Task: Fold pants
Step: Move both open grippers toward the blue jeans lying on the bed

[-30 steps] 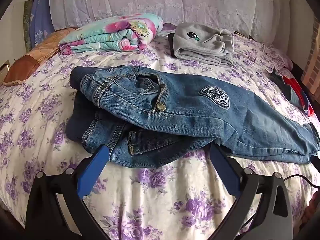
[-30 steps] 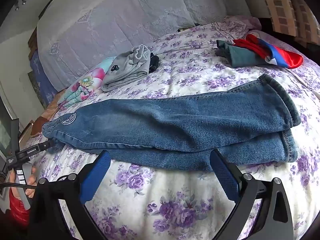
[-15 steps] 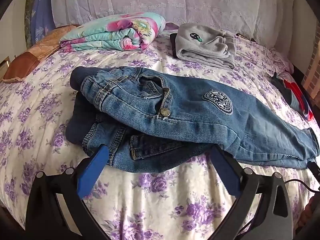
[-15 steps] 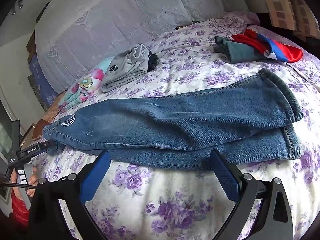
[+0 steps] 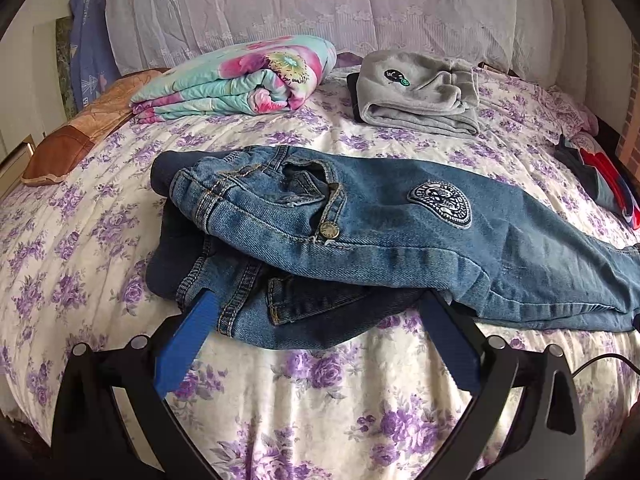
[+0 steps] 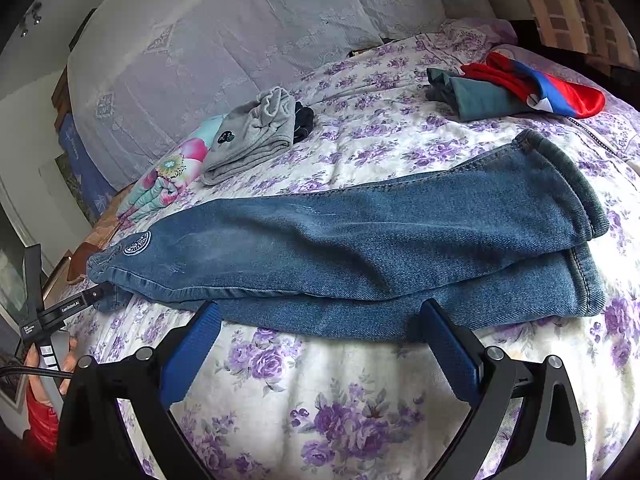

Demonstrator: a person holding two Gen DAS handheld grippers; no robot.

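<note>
Blue denim jeans [image 5: 400, 236] with a round embroidered patch lie on the floral bedspread [image 5: 80, 240], folded lengthwise with one leg on top of the other. The rumpled waistband and button face my left gripper [image 5: 316, 304], which is open at the jeans' near edge with nothing between its blue fingers. In the right wrist view the jeans' legs [image 6: 380, 240] stretch to the cuffs at the right. My right gripper [image 6: 320, 312] is open just in front of the lower leg's edge. The left gripper's body [image 6: 60, 308] shows at the far left, held by a hand.
A folded grey garment [image 5: 416, 92] and a rolled floral blanket [image 5: 240, 76] lie at the back near a lace-covered headboard. Red, blue and teal clothes [image 6: 512, 88] sit at the bed's far right. A brown cushion [image 5: 76, 140] lies at the left edge.
Both grippers have edged slightly closer to the jeans, which now sit a little lower and larger in each view. The jeans themselves have not moved.
</note>
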